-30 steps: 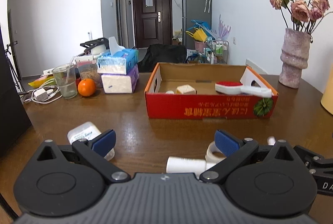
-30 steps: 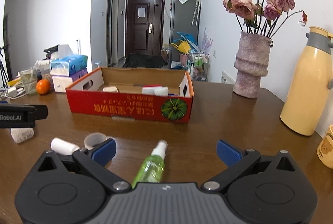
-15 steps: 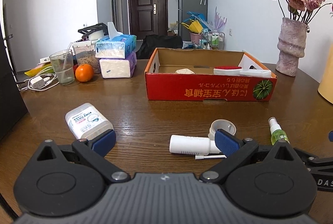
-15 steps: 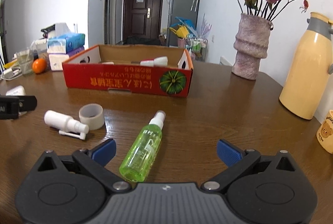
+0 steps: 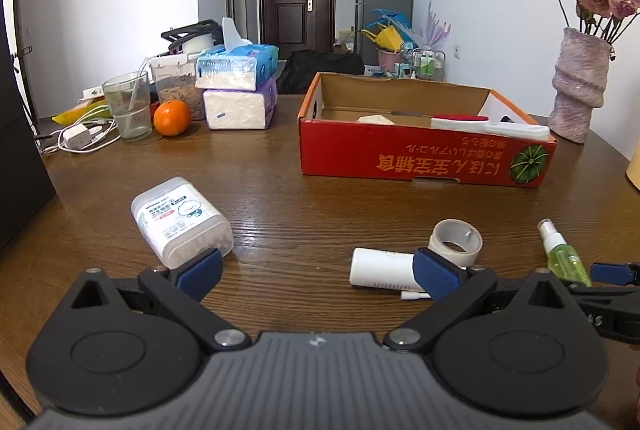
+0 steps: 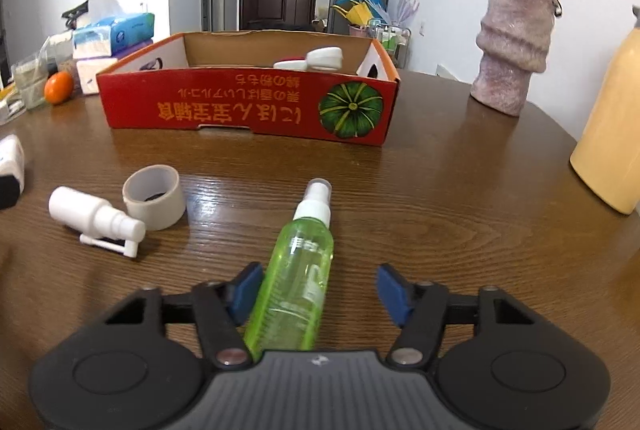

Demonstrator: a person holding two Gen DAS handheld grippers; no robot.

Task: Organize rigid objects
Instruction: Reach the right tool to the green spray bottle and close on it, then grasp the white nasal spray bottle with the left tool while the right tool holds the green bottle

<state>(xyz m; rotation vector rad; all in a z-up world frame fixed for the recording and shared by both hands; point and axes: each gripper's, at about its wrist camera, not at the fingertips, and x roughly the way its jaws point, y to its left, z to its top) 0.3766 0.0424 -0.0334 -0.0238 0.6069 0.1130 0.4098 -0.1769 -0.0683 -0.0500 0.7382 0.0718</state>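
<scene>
A green spray bottle point(image 6: 298, 270) lies on the wooden table between the jaws of my right gripper point(image 6: 318, 288). The jaws are closing: the left pad is at the bottle's side, and the right pad still stands apart from it. The same bottle point(image 5: 562, 258) shows at the right in the left wrist view. My left gripper point(image 5: 316, 270) is open low over the table, holding nothing. A clear plastic box point(image 5: 180, 222) lies by its left pad. A white spray bottle point(image 5: 382, 268) and a tape roll point(image 5: 456, 242) lie by its right pad. The red cardboard box point(image 6: 248, 106) stands beyond.
A pink vase point(image 6: 512, 50) with flowers and a yellow thermos point(image 6: 612, 134) stand at the right. Tissue packs point(image 5: 240, 90), an orange point(image 5: 172, 118), a glass point(image 5: 128, 106) and a charger with cables point(image 5: 76, 136) crowd the far left. The red box holds a red and white brush point(image 5: 480, 124).
Both grippers have sunk toward the table and tilted down. The right jaws went from wide apart to narrow around the green bottle. The left jaws stayed open.
</scene>
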